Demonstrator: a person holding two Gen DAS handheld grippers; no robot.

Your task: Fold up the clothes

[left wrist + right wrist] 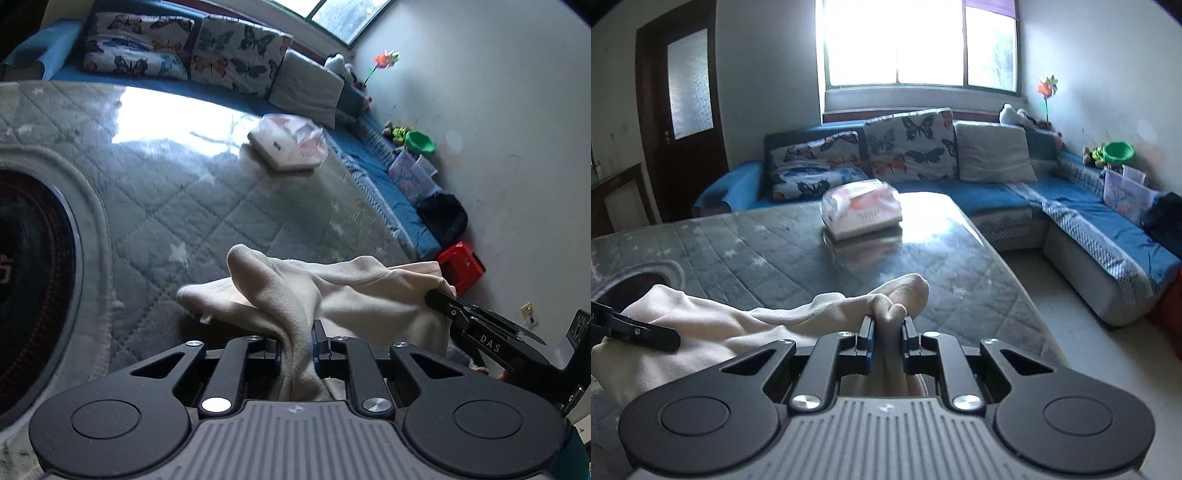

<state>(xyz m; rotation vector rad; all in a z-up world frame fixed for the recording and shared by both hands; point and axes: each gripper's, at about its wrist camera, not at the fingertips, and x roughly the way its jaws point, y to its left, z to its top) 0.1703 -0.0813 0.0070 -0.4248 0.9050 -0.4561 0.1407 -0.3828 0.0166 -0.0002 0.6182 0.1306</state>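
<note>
Both grippers, left (pixel 297 347) and right (pixel 888 334), clench the cream garment (pixel 354 295) above the quilted table (pixel 229 206); only the right view shows a door (pixel 683 110), while a clear bin (pixel 1126 192) holds indistinct items.

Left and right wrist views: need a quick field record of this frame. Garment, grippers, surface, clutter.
garment: cream fleece garment, bunched, lifted between both grippers
left gripper: shut on a fold of the cloth
right gripper: shut on another bunched edge
surface: grey quilted table cover under a glossy sheet
on table: wrapped white box at the far end, apart from the garment
background: blue sofa with butterfly cushions
fold state: not yet folded or laid flat
</note>
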